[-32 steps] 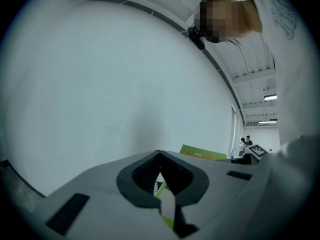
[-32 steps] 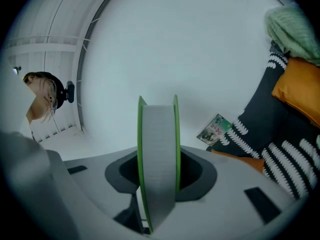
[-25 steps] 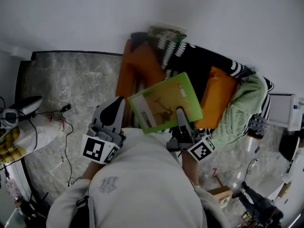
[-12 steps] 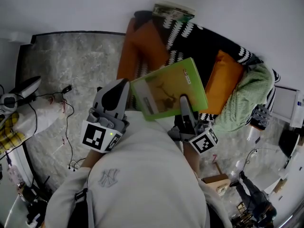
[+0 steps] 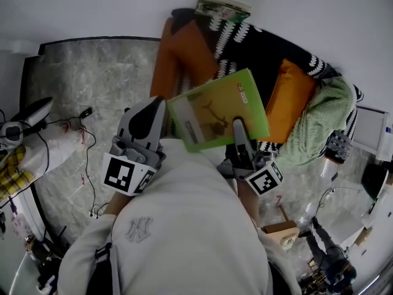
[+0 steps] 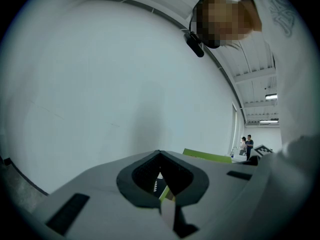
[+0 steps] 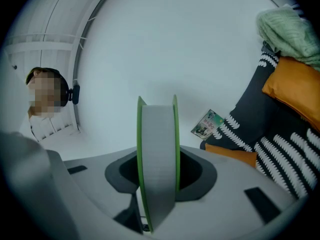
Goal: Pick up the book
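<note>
The green book with a deer drawing on its cover is held up off the seat in front of the person's chest. My right gripper is shut on its near edge. In the right gripper view the grey page block of the book stands upright between the jaws of the right gripper. My left gripper is at the book's left edge. In the left gripper view a green and white sliver sits in the narrow gap of the left gripper, and the book runs off to the right.
Behind the book is a seat with a black-and-white patterned cover, orange cushions and a green blanket. A second booklet leans at the white wall. Cables lie on the marble floor at the left. Two people stand far off.
The book and both grippers have shifted only slightly in the head view. Both grippers have kept their hold.
</note>
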